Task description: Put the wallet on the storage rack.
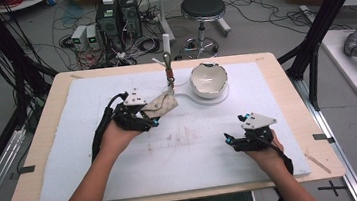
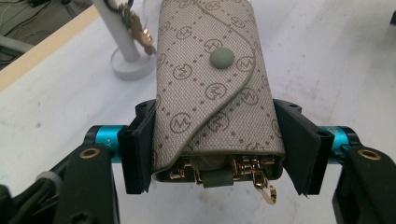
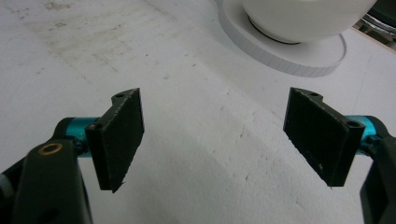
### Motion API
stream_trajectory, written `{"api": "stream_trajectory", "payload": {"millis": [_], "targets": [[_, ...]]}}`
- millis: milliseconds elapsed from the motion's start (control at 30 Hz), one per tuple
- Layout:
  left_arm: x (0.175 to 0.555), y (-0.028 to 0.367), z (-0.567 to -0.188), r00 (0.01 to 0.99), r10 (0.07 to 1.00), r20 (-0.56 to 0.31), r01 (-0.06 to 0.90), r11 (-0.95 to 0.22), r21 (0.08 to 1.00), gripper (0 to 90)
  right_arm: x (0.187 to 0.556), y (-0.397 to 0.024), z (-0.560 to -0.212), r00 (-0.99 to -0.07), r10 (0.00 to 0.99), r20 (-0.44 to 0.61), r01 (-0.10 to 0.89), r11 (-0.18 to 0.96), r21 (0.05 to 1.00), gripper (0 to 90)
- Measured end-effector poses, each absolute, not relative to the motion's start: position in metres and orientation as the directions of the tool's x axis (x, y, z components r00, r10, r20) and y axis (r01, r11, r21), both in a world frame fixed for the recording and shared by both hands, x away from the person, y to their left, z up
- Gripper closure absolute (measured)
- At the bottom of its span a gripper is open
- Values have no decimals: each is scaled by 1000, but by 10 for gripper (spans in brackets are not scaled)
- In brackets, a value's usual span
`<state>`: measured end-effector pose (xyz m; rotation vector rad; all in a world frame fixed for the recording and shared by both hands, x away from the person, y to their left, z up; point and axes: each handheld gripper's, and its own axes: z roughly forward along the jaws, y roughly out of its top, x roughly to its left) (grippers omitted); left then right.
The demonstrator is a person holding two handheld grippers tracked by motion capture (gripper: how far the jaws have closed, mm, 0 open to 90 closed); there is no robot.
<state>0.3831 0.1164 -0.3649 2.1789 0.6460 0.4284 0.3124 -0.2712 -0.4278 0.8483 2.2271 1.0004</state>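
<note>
White foam mat (image 1: 96, 154) on a wooden table: left gripper holds a key pouch.

Left gripper (image 2: 212, 140) is clamped on both sides of the beige patterned pouch (image 2: 212, 88), raised off the mat near the stand (image 1: 168, 69) and bowl (image 1: 208, 79). Right gripper (image 3: 212, 135) rests with jaws spread wide, nothing between them.

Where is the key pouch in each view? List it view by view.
High view: key pouch left of centre, clamped in the left gripper.
Left gripper view: centre frame, between the jaws.
Right gripper view: faces the bowl instead.
Shared landmark: the white foam board.
</note>
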Motion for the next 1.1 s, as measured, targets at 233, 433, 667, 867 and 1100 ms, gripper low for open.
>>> {"api": "stream_trajectory", "payload": {"millis": [233,433,667,867,1100], "targets": [[398,92,-347,822,559,104,282,-560,779,357,313,-271,-429,-651,727,-219,319,524,789,208],[410,64,-332,840,527,125,247,-577,778,358,313,-269,-429,-658,720,-220,319,531,786,208],[429,37,-322,846,517,127,243,-588,771,359,314,-269,-430,-661,717,-220,317,533,784,208],[449,22,-319,847,518,119,258,-597,760,359,314,-270,-431,-659,720,-216,325,531,783,208],[468,7,-322,846,522,110,279,-610,742,358,316,-268,-433,-663,715,-220,325,540,776,208]]}}
